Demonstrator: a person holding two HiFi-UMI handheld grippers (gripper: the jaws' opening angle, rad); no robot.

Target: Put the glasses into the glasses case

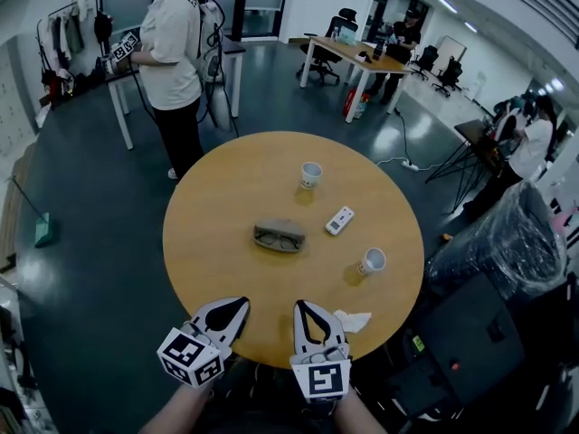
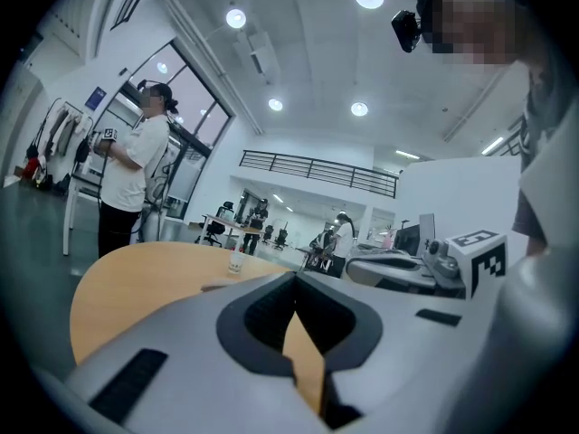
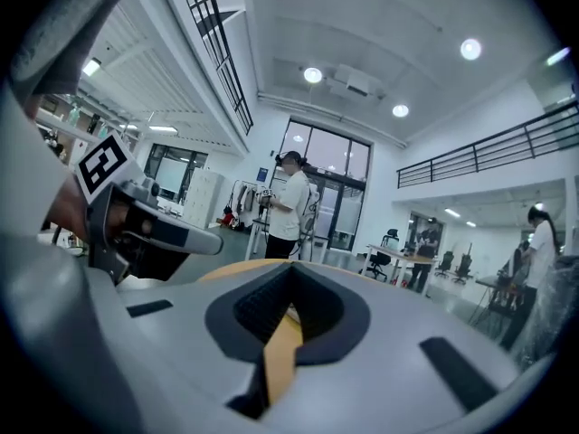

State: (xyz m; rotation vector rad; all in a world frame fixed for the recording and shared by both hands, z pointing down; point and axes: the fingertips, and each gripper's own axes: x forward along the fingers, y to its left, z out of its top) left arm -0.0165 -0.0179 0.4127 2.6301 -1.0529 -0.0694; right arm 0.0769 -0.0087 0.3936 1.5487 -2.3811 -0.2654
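A grey glasses case (image 1: 279, 237) lies open at the middle of the round wooden table (image 1: 226, 197), and dark glasses seem to rest inside it. My left gripper (image 1: 242, 303) hovers over the table's near edge, its jaws closed tip to tip on nothing. My right gripper (image 1: 299, 306) is just beside it, also shut and empty. Both point toward the case from well short of it. In the left gripper view the jaws (image 2: 294, 277) meet at the tip, and the right gripper view (image 3: 291, 268) shows the same.
A paper cup (image 1: 310, 174) stands beyond the case, a second cup (image 1: 371, 261) at the right, a white remote (image 1: 339, 220) between them. A crumpled tissue (image 1: 351, 320) lies by my right gripper. A person (image 1: 174, 52) stands past the table's far left.
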